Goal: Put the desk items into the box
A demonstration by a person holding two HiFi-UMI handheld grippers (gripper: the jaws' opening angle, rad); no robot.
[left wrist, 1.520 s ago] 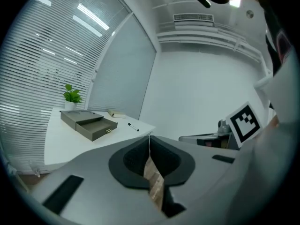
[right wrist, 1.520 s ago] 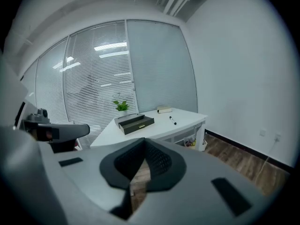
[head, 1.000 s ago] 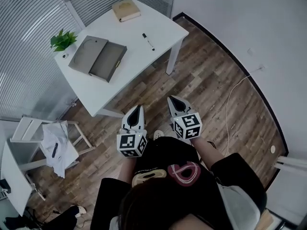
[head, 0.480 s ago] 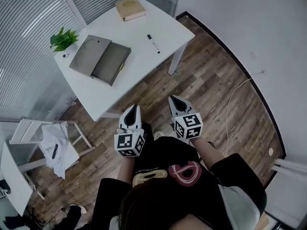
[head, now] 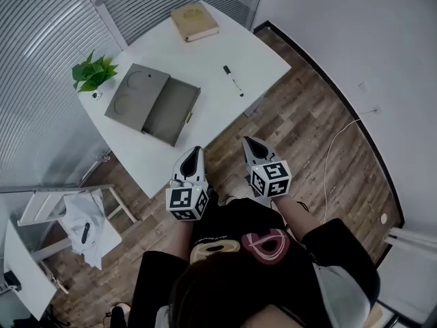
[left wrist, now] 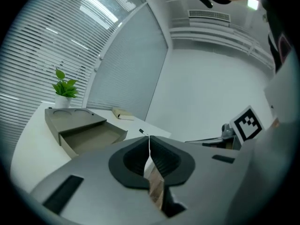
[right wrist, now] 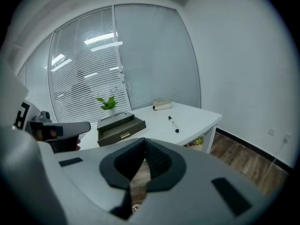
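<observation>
A white table (head: pixel 205 53) carries an open grey box (head: pixel 151 103) with its lid lying flat beside it, a tan book (head: pixel 194 21) at the far end and a black marker (head: pixel 233 80). Both grippers hover over the wood floor just short of the table's near edge, side by side. My left gripper (head: pixel 197 150) is shut and holds nothing; its view shows the box (left wrist: pixel 79 130), the book (left wrist: pixel 123 114) and the marker (left wrist: pixel 143 132) ahead. My right gripper (head: pixel 247 141) is shut and empty too, facing the box (right wrist: pixel 120 125) and the marker (right wrist: pixel 173 123).
A potted plant (head: pixel 95 74) stands at the table's left corner beside the box. A white folding chair with a cloth (head: pixel 82 217) stands on the floor at the left. A thin cable (head: pixel 334 142) runs across the floor at the right, near the wall.
The table and its items have come closer and lower in the head view as the person and both grippers moved toward it. Both grippers have stayed shut.
</observation>
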